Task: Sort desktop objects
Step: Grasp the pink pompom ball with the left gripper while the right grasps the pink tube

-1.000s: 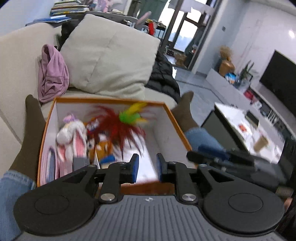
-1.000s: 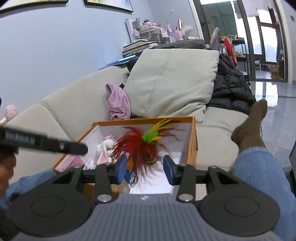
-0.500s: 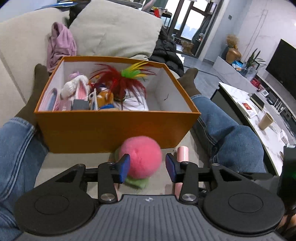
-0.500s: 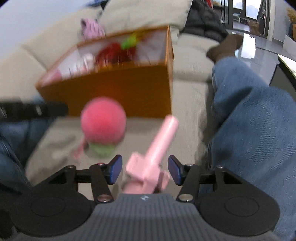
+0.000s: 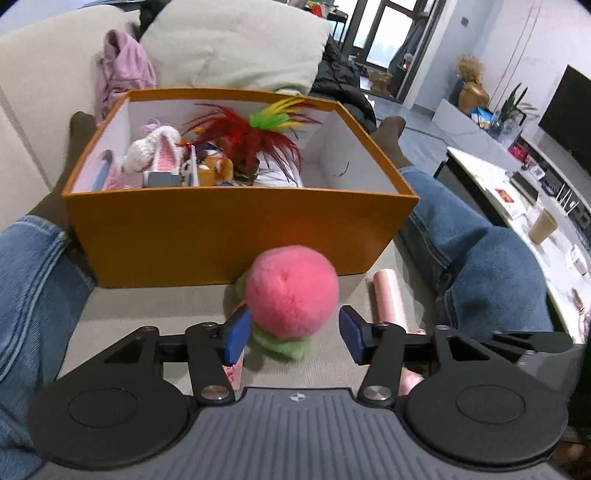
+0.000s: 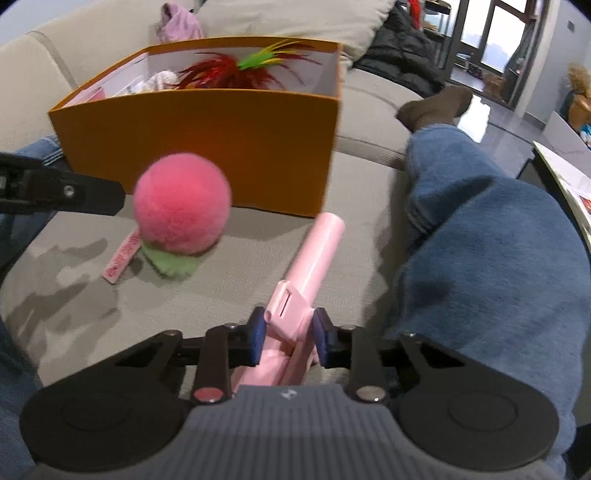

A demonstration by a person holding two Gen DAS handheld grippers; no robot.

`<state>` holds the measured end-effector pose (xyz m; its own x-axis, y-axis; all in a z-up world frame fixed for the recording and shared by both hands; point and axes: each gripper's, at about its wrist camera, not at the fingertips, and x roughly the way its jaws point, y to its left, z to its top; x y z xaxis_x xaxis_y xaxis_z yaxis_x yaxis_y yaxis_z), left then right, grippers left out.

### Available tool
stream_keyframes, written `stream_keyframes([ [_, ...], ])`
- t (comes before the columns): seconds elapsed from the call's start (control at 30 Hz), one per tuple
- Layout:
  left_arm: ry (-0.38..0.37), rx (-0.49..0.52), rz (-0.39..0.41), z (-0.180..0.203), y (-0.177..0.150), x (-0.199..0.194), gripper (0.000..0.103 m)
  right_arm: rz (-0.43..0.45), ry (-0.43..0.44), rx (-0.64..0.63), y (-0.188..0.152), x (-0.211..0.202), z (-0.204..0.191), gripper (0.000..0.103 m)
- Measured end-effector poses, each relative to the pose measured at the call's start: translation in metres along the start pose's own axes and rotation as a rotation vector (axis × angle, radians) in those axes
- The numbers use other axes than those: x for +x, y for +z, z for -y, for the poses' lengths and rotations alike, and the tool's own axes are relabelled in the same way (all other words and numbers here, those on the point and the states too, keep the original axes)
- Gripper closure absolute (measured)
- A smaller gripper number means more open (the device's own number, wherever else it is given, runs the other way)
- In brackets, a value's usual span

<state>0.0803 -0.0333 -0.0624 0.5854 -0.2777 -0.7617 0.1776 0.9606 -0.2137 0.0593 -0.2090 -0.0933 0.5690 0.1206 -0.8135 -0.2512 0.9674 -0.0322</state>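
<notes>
A home living room: a beige sofa (image 5: pixel 44 74) with a large cushion (image 5: pixel 236 44), a wall-side television (image 5: pixel 569 110), a low coffee table (image 5: pixel 491 184), and what looks like balcony doors (image 5: pixel 376 33) behind.

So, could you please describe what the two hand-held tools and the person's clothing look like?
Both the left tool and the right tool have black linkage arms, blue pads, silver pivot screws, round black discs and a ribbed grey body with a small logo. The person wears blue jeans and brown socks.
</notes>
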Motion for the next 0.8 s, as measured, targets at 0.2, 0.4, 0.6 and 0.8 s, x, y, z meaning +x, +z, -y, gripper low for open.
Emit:
stream_keyframes([
  [0.2, 0.052, 0.03, -0.023, 0.005, 0.008, 0.042, 0.037, 0.0, -0.006, 0.015, 0.001, 0.002, 0.008, 0.076],
  [0.4, 0.073, 0.041, -0.047, 0.008, 0.012, 0.078, 0.036, 0.003, -0.039, -0.008, 0.0, 0.006, 0.009, 0.076],
  [0.6, 0.116, 0.092, -0.059, 0.008, 0.003, 0.095, 0.051, 0.022, -0.065, -0.027, 0.002, 0.004, 0.011, 0.082],
  [0.8, 0.095, 0.053, -0.052, 0.001, -0.003, 0.074, 0.055, 0.034, -0.048, 0.035, 0.004, -0.007, 0.029, 0.096],
])
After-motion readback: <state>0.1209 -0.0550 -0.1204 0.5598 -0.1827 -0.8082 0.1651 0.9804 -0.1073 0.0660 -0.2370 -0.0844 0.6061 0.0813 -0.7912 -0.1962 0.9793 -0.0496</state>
